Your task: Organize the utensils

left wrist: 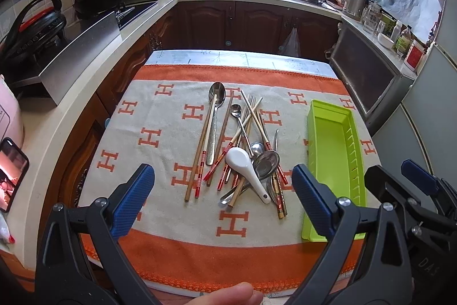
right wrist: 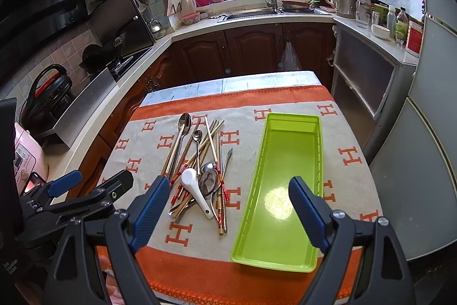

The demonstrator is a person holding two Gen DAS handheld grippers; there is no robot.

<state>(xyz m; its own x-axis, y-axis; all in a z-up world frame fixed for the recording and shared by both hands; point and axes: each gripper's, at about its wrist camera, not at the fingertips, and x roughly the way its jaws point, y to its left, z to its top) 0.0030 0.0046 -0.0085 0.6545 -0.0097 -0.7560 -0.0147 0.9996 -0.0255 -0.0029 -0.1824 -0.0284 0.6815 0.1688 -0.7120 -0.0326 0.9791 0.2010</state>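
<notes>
2 grippers hung wide apart and empty above the near edge of my table (left wrist: 120, 133): the left gripper (left wrist: 222, 202) and the right gripper (right wrist: 228, 207). The utensil pile (left wrist: 242, 150), spoons and chopsticks crossed together with a white ceramic spoon (left wrist: 245, 165) on top, lay mid-cloth. The green tray (right wrist: 285, 190) sat at 3 o'clock of the pile, just beside it, holding nothing.
</notes>
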